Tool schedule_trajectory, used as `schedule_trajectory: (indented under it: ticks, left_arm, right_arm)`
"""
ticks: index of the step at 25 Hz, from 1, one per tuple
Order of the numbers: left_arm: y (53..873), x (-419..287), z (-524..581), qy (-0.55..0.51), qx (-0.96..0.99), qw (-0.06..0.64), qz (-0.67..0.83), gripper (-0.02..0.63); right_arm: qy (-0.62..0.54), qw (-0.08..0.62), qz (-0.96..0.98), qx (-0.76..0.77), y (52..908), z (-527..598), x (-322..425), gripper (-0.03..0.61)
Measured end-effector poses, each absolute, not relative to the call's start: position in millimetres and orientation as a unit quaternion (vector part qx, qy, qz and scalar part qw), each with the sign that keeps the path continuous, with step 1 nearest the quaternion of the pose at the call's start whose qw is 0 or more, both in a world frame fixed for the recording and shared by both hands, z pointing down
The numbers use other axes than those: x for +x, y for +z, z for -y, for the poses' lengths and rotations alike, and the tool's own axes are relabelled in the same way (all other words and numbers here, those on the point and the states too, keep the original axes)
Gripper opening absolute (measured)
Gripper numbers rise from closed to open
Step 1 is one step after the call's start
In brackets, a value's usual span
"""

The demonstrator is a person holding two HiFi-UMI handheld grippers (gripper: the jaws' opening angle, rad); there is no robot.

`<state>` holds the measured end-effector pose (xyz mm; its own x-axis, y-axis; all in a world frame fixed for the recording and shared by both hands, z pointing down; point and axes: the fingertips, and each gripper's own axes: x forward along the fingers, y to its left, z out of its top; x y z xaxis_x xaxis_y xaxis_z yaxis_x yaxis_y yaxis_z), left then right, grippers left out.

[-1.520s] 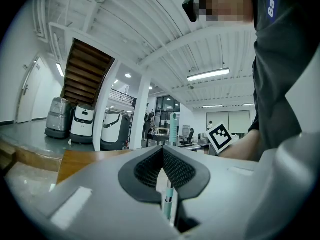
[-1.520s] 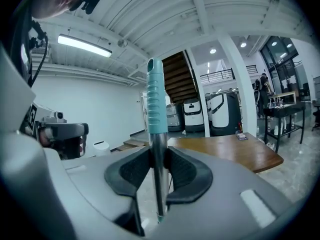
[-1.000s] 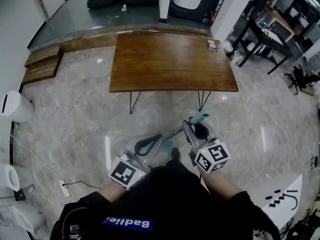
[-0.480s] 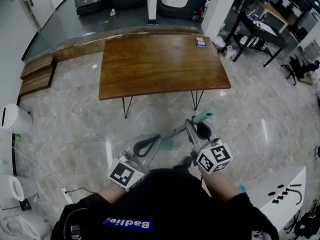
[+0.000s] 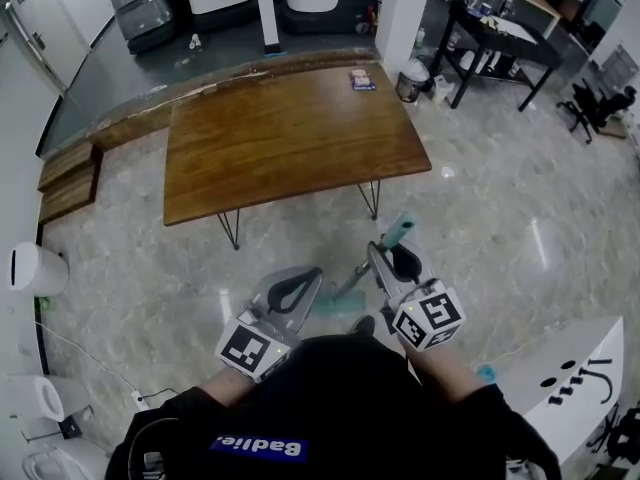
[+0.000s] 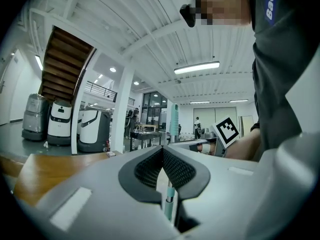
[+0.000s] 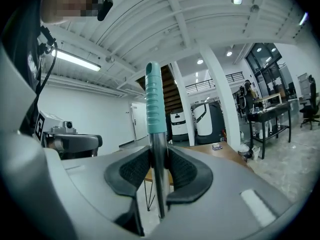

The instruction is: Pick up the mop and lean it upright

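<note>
The mop point(image 5: 352, 273) slants over the marble floor in the head view, its teal grip point(image 5: 398, 231) pointing toward the table and its teal head point(image 5: 338, 305) near my feet. My right gripper point(image 5: 396, 261) is shut on the metal shaft just below the grip. In the right gripper view the shaft point(image 7: 159, 184) stands upright between the black pads of the right gripper point(image 7: 159, 168), with the teal grip point(image 7: 154, 99) above. My left gripper point(image 5: 291, 290) hovers to the left of the mop, shut and holding nothing. Beyond the closed left gripper point(image 6: 162, 165) the mop shaft point(image 6: 169, 203) shows.
A wooden table point(image 5: 290, 138) on hairpin legs stands ahead, with a small item point(image 5: 362, 80) near its far right corner. A white panel point(image 5: 560, 378) lies at lower right. White bins point(image 5: 35, 268) and a power strip point(image 5: 135, 400) sit at left. A black desk point(image 5: 500, 30) stands at back right.
The view has swung so the table and room sit further up and left. Both grippers keep their places in view, and the right one still holds the mop shaft.
</note>
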<state>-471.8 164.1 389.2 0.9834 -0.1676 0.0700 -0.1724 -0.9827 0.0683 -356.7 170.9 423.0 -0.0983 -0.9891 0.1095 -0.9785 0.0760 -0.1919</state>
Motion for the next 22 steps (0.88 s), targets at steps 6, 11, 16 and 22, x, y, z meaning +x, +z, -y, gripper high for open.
schedule_trajectory:
  ticks: [6, 11, 16, 22]
  left_arm:
    - [384, -390, -183, 0.035, 0.997, 0.029, 0.063, 0.02]
    - [384, -329, -203, 0.037, 0.998, 0.022, 0.041, 0.02]
    - [379, -283, -212, 0.036, 0.999, 0.019, 0.018, 0.02]
    - [379, -241, -209, 0.04, 0.999, 0.02, -0.017, 0.02]
  right_arm:
    - [-0.102, 0.031, -0.723, -0.683, 421, -198, -280, 0.112]
    - [-0.099, 0.029, -0.706, -0.701, 421, -224, -215, 0.112]
    - [-0.084, 0.034, -0.68, -0.727, 411, -242, -160, 0.112]
    - [-0.072, 0.036, -0.647, -0.759, 403, -247, -112, 0.112]
